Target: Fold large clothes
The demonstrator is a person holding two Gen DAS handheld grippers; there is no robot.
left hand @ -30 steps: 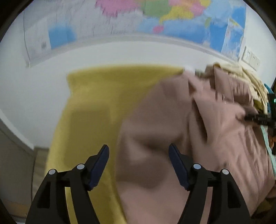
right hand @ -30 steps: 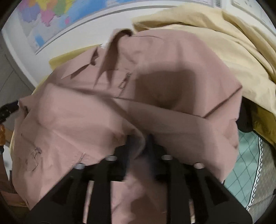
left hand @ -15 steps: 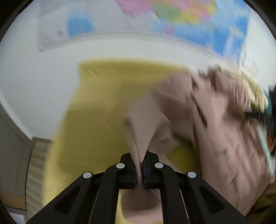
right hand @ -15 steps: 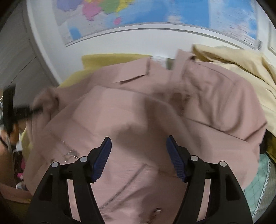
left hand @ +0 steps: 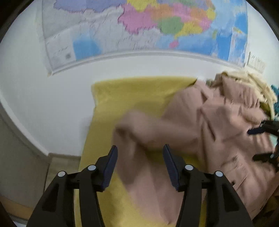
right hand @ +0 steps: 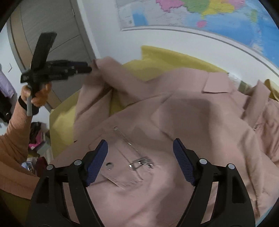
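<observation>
Yellow cover (left hand: 132, 97), pink jacket (right hand: 183, 122), left tongs (left hand: 139, 155) tilted down

Pink jacket (right hand: 174, 111) spread over yellow cloth (right hand: 167, 59), right gripper (right hand: 140, 152) just opened above its zipper (right hand: 129, 141), left gripper (right hand: 87, 69) at a raised sleeve, wall map (right hand: 209, 14) behind.

Our left tool (left hand: 139, 164) points downward with its blue pads standing apart, having just opened. Our right tool (right hand: 140, 157) also tilts down, jaws wide and just widened, pads pressing on nothing. Our left hand (right hand: 37, 95), in an orange ribbed sleeve (right hand: 15, 132), grips its handle, raised.
</observation>
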